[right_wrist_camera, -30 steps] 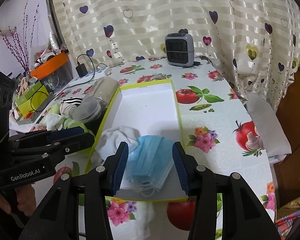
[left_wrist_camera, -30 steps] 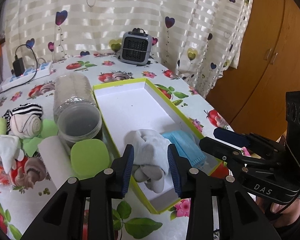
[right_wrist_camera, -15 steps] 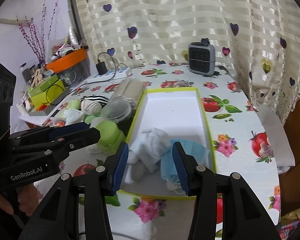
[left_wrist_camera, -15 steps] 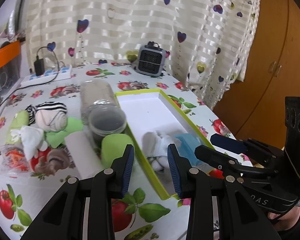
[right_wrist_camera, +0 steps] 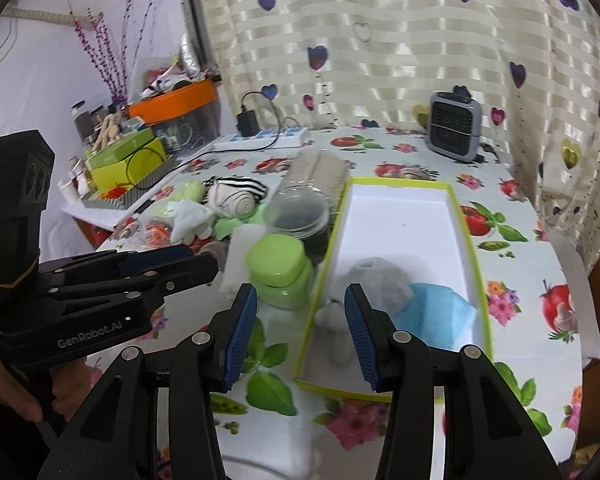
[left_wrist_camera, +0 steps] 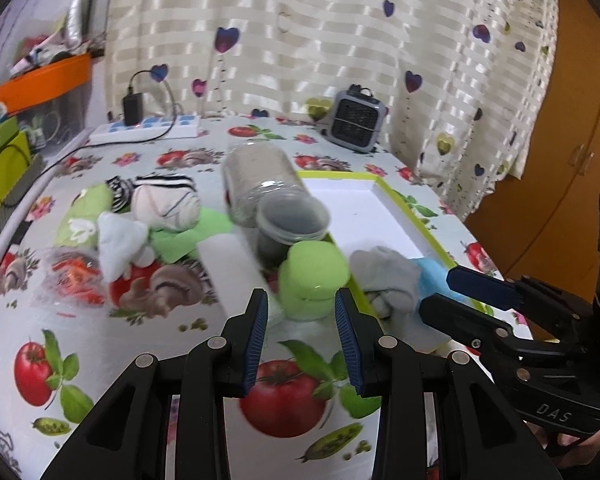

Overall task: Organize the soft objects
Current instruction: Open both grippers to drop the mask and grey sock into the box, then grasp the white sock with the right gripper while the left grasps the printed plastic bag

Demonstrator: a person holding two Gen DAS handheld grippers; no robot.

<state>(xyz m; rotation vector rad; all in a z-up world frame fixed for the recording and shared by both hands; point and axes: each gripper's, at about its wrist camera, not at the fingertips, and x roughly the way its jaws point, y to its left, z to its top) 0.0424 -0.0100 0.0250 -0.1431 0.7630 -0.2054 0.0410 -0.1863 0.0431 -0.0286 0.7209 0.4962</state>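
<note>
In the left wrist view the left tool (left_wrist_camera: 300, 336) hangs over the counter (left_wrist_camera: 148, 344) with its jaws apart and nothing between them; beyond its tips sits a green lidded tub (left_wrist_camera: 314, 280), just beside the near corner of a long box (left_wrist_camera: 404, 216) with a yellow-green rim. Inside that near end lie a grey glove (left_wrist_camera: 388, 276) and, touching it, a blue face mask (left_wrist_camera: 432, 276). A clear jar (left_wrist_camera: 268, 196) lies on its side against the box's left wall, mouth toward the camera. Farther left a striped sock ball (left_wrist_camera: 164, 204), a white glove (left_wrist_camera: 120, 240) and green cloths (left_wrist_camera: 188, 236) lie in a loose cluster. The right tool (left_wrist_camera: 460, 292) reaches in from the right, jaws parted and empty. In the right wrist view the right tool (right_wrist_camera: 300, 332) is likewise wide open over the box's (right_wrist_camera: 476, 280) near left edge, holding nothing; the grey glove (right_wrist_camera: 372, 284) and blue mask (right_wrist_camera: 440, 308) rest in the near end, the far part bare. The green tub (right_wrist_camera: 278, 272) stands just outside the left wall. The left tool (right_wrist_camera: 204, 268) shows at the left edge, a hand (right_wrist_camera: 24, 400) on its grip.
</note>
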